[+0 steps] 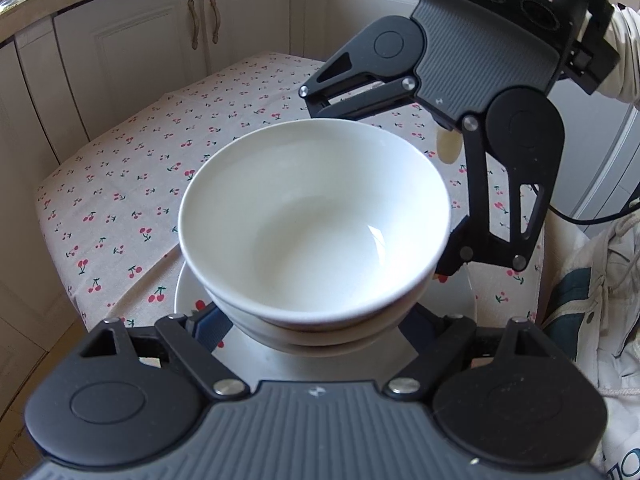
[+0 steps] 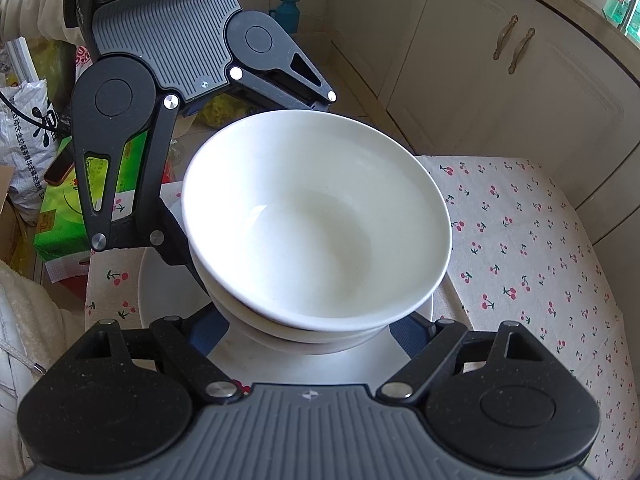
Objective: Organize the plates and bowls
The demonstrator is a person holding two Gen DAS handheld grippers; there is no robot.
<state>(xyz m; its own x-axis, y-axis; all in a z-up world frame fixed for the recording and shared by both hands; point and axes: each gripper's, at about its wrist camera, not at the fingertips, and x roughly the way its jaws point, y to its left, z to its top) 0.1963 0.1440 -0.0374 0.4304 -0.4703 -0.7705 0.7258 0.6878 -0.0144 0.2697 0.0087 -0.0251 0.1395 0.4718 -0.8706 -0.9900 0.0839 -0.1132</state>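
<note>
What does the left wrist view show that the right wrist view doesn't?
Only the left wrist view shows the right claw from outside, its fingers flanking the bowl stack, and a pale jacket.

Only the right wrist view shows the left claw from outside, a green box, a printed bag and a teal jug.

Both show the stacked white bowls on a plate, the cherry tablecloth and cream cabinets.

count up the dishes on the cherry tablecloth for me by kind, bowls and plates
Bowls: 2 at least, white, nested; rims show below the top one, and more may be hidden.
Plates: 1, white, under the bowls.
Total: 3 visible dishes.
The left gripper and right gripper straddle the stack, jaws wide.
</note>
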